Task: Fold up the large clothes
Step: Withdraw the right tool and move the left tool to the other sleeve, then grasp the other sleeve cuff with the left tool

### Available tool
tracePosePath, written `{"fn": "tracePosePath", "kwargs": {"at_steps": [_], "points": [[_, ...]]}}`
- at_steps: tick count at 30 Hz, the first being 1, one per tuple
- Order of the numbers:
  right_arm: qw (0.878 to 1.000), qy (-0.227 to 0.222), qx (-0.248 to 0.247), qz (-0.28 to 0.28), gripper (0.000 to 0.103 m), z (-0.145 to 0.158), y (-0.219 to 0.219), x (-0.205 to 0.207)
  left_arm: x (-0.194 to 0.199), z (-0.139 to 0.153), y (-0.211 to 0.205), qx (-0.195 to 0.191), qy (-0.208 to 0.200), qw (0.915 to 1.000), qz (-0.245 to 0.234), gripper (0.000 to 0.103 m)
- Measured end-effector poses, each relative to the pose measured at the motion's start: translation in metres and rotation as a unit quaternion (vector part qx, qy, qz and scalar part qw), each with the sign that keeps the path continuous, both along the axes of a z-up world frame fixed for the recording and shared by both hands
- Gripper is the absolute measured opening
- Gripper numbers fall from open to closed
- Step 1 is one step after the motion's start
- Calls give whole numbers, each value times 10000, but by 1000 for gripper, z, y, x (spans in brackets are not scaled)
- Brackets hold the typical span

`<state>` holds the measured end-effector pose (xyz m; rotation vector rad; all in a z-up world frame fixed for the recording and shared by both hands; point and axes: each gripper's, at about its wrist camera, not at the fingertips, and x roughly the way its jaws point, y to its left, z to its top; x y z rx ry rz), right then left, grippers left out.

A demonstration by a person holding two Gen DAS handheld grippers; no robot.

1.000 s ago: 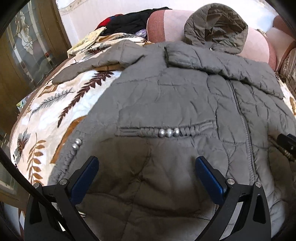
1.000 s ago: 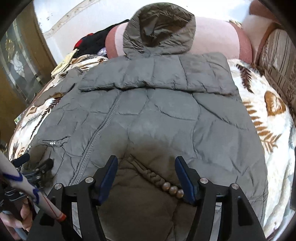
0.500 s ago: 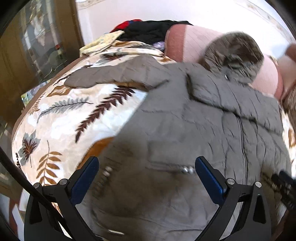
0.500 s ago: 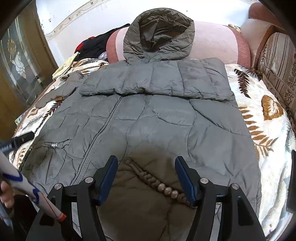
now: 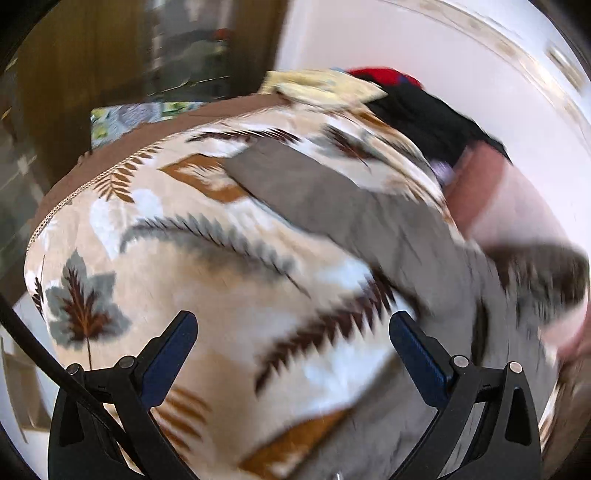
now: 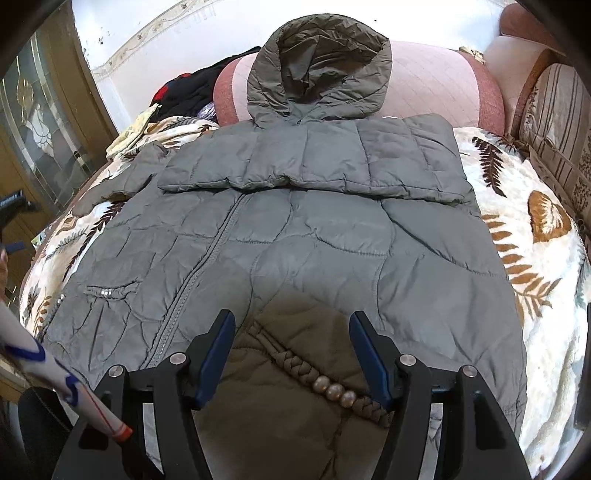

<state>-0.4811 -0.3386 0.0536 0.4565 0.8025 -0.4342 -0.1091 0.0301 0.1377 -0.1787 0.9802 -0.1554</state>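
Jacket [image 6: 295, 229] lies flat on the bed [image 6: 535, 258], one sleeve [image 6: 314, 162] folded across its chest, the other sleeve [image 5: 314, 195] not. I keep my left claw [image 5: 291, 332] and right claw [image 6: 291, 332] spread, empty.

A home — a lived-in sitting room or bedroom. A leaf-print blanket [image 6: 532, 266] covers a soft couch or bed, with a pink cushioned backrest [image 6: 436, 85] behind it and a striped cushion [image 6: 557, 125] at the side. Loose clothes [image 6: 188, 92] lie heaped in the corner — a household pile. A wooden door with decorated glass [image 6: 40, 122] stands beside a white wall with a patterned border [image 6: 155, 29].
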Motion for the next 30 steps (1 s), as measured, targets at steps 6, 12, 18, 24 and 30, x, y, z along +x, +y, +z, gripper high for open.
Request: {"fn": "tracePosePath", "kwargs": {"at_steps": [6, 12, 18, 24, 30], "points": [[10000, 20, 27, -12, 69, -4, -5, 6, 82, -3, 44, -694, 136, 9959, 558, 84], [9999, 100, 10, 44, 69, -12, -6, 18, 148, -42, 63, -1381, 409, 9867, 747, 66], [9999, 80, 49, 52, 69, -17, -9, 25, 193, -81, 66, -1632, 575, 9816, 805, 58], [9998, 160, 19, 88, 69, -21, -9, 29, 218, -106, 63, -1842, 544, 9772, 902, 58], [9998, 164, 31, 87, 69, -24, -9, 30, 231, -122, 54, -2012, 479, 9734, 985, 49]]}}
